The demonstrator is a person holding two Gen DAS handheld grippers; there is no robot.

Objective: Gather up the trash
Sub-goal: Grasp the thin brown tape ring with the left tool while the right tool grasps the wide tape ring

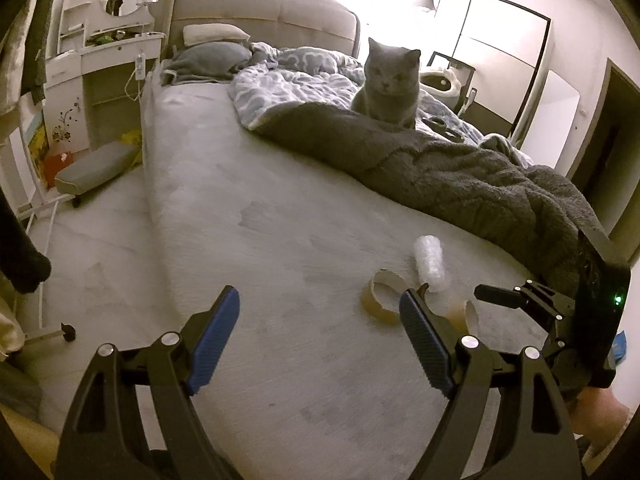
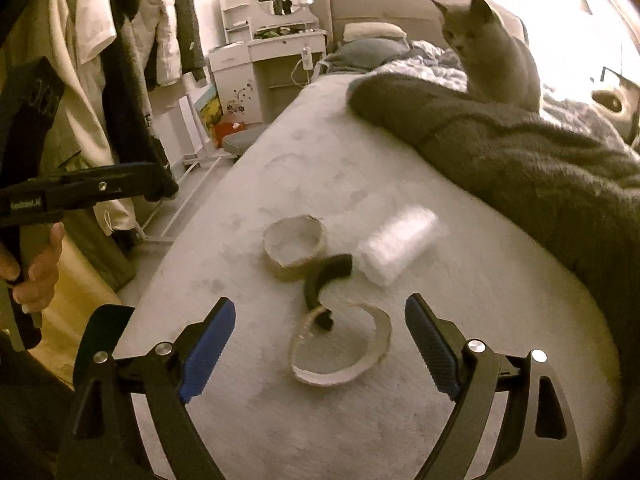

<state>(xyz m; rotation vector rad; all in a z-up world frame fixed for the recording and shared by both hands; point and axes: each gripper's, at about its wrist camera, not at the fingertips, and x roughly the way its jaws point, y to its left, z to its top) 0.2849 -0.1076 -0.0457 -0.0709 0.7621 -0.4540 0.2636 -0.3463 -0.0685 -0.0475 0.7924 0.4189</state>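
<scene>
Both claws gape wide; only the right claw [image 2: 320,336] view shows the black strap [image 2: 324,276].

Two hand-held black grippers — blue ribbed pads
Left gripper [image 1: 319,320] and right gripper [image 2: 320,330]: black arms, silver screws — bare skin on the hand [image 2: 34,268].

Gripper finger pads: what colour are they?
Blue, ribbed pads on black arms; right wrist view shows them best.

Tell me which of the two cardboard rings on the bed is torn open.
The cardboard ring nearest the right hand-held gripper: its band is split and spread. The farther ring is a closed loop.
</scene>
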